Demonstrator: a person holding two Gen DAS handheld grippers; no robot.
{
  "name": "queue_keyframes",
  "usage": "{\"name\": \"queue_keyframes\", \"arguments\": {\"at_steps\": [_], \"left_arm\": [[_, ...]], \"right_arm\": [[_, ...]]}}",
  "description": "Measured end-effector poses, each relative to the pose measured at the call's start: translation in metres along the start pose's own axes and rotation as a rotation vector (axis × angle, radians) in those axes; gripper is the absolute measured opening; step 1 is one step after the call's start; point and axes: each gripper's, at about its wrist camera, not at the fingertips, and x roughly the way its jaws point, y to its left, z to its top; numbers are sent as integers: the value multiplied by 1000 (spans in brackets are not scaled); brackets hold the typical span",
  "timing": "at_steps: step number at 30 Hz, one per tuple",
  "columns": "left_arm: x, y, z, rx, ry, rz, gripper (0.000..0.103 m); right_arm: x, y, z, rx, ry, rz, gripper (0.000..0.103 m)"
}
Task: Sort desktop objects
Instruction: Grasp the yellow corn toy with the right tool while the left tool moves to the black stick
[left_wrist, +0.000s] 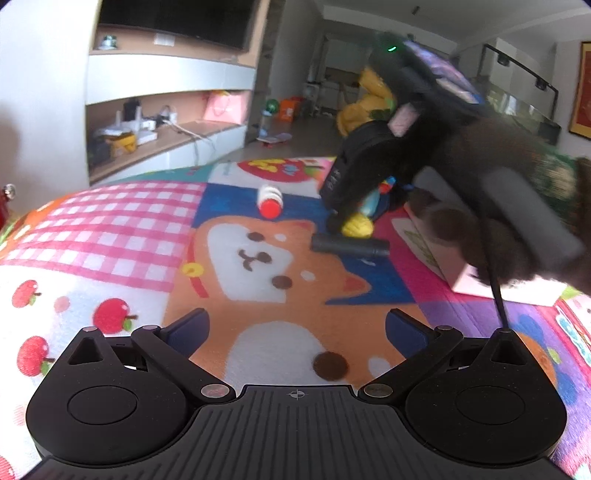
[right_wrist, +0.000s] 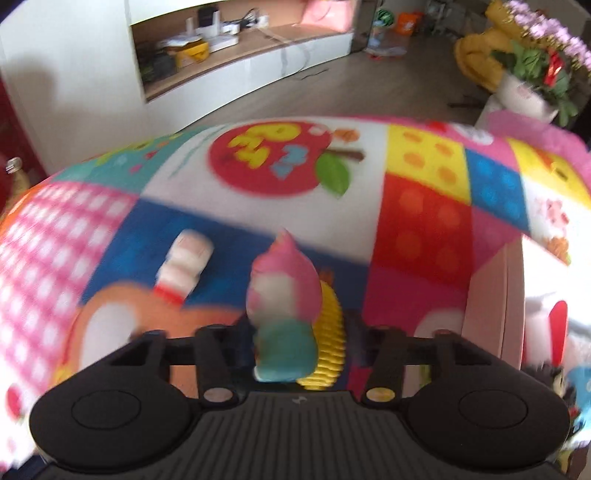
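My right gripper (right_wrist: 299, 332) points steeply down at the colourful mat (right_wrist: 421, 221). Its jaws stand narrow, closed on a pink and teal toy figure (right_wrist: 284, 314). A yellow ribbed toy (right_wrist: 328, 332) is squeezed in beside the figure. The picture is blurred, so the pads themselves are hard to make out. In the left wrist view that right gripper (left_wrist: 343, 221) comes down from the upper right, with the yellow ribbed toy (left_wrist: 356, 226) at its tip. My left gripper (left_wrist: 297, 321) hangs open over the dog print with nothing between its fingers.
A white bottle with a red cap (left_wrist: 269, 201) lies on the mat, and a black cylinder (left_wrist: 349, 246) lies just in front of the right gripper. A pale pink box (right_wrist: 495, 295) stands at the right. Beyond the mat's far edge are wooden floor and a shelf unit (left_wrist: 166, 122).
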Motion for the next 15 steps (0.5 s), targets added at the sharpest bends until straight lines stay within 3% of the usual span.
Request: {"name": "queue_keyframes", "arguments": {"at_steps": [1, 7, 12, 15], "left_arm": [[0, -2, -1, 14, 15, -19, 103], [-4, -30, -11, 150, 50, -98, 103], [-8, -45, -18, 218, 47, -125, 103], [-5, -41, -17, 197, 60, -133, 103]], "right_arm": [[-5, 0, -8, -9, 14, 18, 30], [-50, -2, -75, -117, 10, 69, 30], [-93, -28, -131, -103, -23, 126, 30], [-114, -48, -165, -103, -79, 67, 31]]}}
